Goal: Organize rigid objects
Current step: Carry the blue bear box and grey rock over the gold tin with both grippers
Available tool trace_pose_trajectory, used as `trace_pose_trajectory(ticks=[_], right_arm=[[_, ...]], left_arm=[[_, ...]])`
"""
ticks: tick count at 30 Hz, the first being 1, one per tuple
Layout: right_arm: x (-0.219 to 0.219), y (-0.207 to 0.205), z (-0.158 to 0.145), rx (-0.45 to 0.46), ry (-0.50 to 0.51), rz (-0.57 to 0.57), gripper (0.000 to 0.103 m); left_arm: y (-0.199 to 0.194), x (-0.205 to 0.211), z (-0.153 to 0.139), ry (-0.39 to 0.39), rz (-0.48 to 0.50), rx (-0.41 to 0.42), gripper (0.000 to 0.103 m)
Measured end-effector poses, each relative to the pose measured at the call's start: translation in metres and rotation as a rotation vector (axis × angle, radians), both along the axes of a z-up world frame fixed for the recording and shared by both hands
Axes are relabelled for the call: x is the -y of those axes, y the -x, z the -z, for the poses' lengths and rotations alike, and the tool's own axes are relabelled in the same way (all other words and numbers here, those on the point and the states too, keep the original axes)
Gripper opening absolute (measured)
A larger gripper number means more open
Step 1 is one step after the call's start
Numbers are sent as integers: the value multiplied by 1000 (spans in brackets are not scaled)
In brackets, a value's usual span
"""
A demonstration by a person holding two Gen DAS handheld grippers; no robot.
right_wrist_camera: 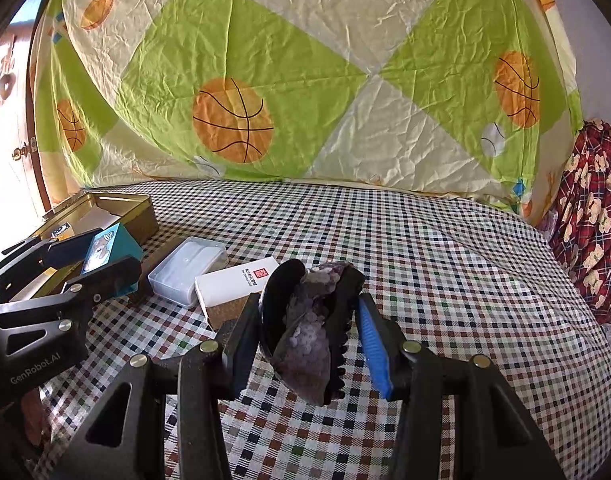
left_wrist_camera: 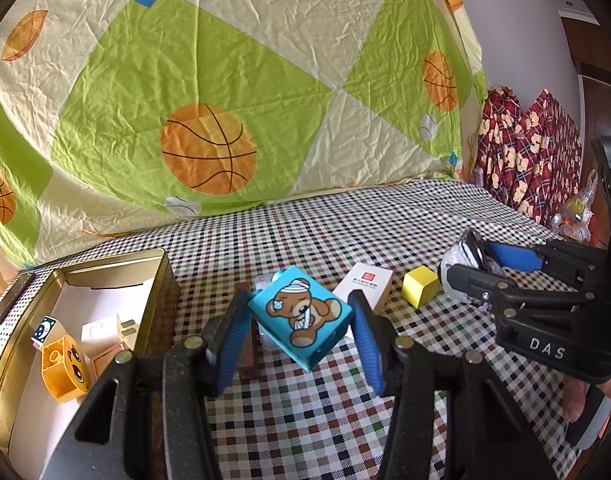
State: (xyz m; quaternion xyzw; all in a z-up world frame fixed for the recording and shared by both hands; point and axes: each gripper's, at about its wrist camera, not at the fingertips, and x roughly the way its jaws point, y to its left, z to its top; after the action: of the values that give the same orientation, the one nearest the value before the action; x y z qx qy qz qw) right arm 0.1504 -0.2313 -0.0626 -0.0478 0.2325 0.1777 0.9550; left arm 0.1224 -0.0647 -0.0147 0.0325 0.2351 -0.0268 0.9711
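Left wrist view: the left gripper [left_wrist_camera: 301, 326] clamps one blue block [left_wrist_camera: 301, 316] printed with a bandaged bear, tilted on a corner and lifted off the checked tablecloth [left_wrist_camera: 345, 232]. To its left stands one open gold tin [left_wrist_camera: 161, 276] holding three items: a round orange face piece [left_wrist_camera: 67, 366], a small white plug [left_wrist_camera: 109, 330] and a small dark-labelled cube [left_wrist_camera: 43, 329]. On the cloth beyond the block lie one white box [left_wrist_camera: 365, 286] with a red seal and one yellow cube [left_wrist_camera: 420, 286], just beside each other.

Right wrist view: the right gripper [right_wrist_camera: 305, 332] pinches one dark hair claw clip [right_wrist_camera: 317, 320] with a purplish speckled centre, held above the cloth. Near it lie the white box and one clear plastic case [right_wrist_camera: 187, 266], touching or nearly so. A basketball-print sheet [right_wrist_camera: 305, 80] hangs behind.
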Motion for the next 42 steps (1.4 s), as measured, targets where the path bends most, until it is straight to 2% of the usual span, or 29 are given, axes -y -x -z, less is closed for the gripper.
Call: trace_pose_trajectory(ticks=[42], right_arm=[[8,17,-6,100,-55,4,50]], left_arm=[[25,-11,-9,49,-57,128,50]])
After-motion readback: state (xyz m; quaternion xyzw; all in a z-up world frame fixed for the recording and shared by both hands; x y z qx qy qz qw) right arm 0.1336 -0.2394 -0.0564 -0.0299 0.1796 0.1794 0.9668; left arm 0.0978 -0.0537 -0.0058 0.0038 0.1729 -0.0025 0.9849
